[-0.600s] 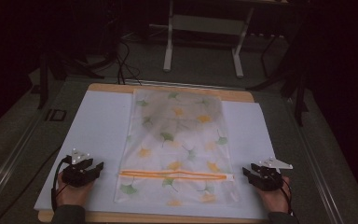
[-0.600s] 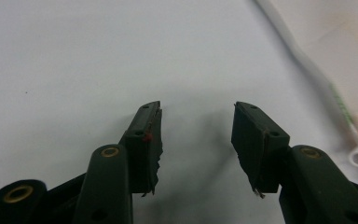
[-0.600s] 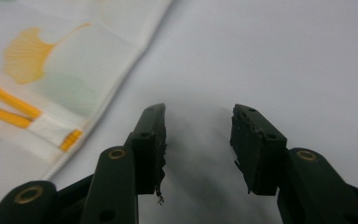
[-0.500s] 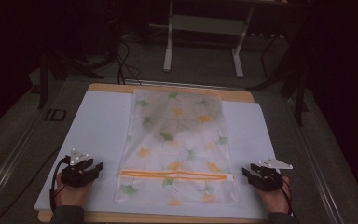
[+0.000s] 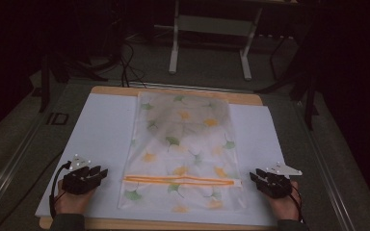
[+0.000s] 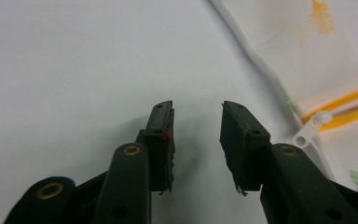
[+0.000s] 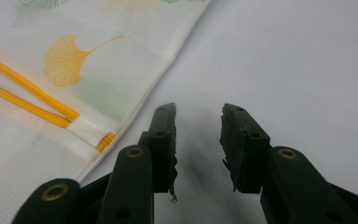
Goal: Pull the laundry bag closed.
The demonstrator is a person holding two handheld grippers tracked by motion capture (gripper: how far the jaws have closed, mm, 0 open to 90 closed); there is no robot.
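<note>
While both hands rest low at the near edge of the table [image 5: 250,98], a translucent mesh bag [image 5: 183,144] printed with yellow and green ginkgo leaves lies flat between them on a white sheet [image 5: 101,130], its long side running from near to far; an orange zipper [image 5: 180,180] crosses the bag from left to right close to its near end. At the near left, the left gripper [image 5: 96,173] sits on the sheet just beside the bag's left edge, apart from it; seen in the left gripper view, the left gripper's [image 6: 196,135] 2 black jaws stand apart with bare white sheet between them, and the zipper's white pull tab [image 6: 313,128] lies off to the right of them. At the near right, the right gripper [image 5: 260,175] sits just beside the bag's right edge; in the right gripper view, the right gripper [image 7: 198,135] also has its 2 jaws spread with nothing between them, the bag's edge and the stitched white end of the zipper [image 7: 91,132] lying close to the left jaw, not touching it.
</note>
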